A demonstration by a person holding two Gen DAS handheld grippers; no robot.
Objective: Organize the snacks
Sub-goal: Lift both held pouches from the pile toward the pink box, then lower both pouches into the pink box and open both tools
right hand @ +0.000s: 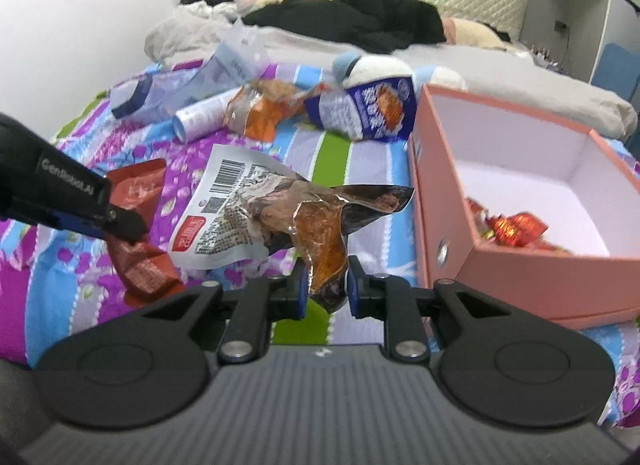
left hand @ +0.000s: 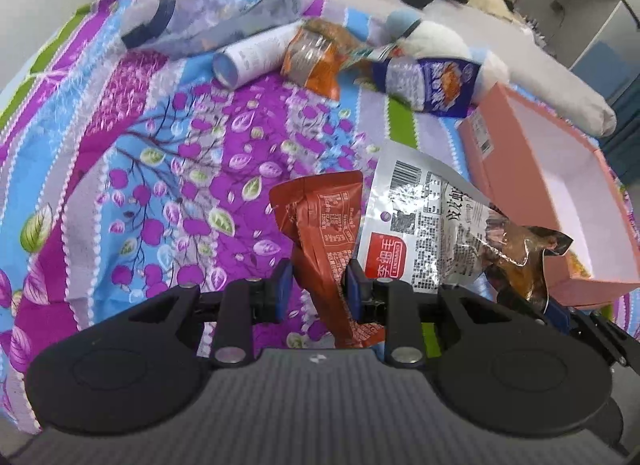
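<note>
My left gripper (left hand: pixel 318 285) is closed around a red-brown snack packet (left hand: pixel 320 225) on the patterned bedspread; the packet also shows in the right wrist view (right hand: pixel 140 193). My right gripper (right hand: pixel 326 285) is shut on the clear brown end of a silver snack pouch (right hand: pixel 248 205) with a barcode, which also shows in the left wrist view (left hand: pixel 424 217). A pink box (right hand: pixel 440 169) stands open to the right, with red-wrapped snacks (right hand: pixel 516 227) inside. Farther back lie an orange packet (right hand: pixel 256 113) and a blue-and-white packet (right hand: pixel 368 109).
A white tube (right hand: pixel 200 115) and a clear plastic bag (right hand: pixel 180 93) lie at the back left. A white and blue plush toy (right hand: pixel 376 65), black clothes (right hand: pixel 360 13) and a grey pillow (right hand: pixel 540 93) lie behind. A grey cabinet (right hand: pixel 572 5) stands at the far right.
</note>
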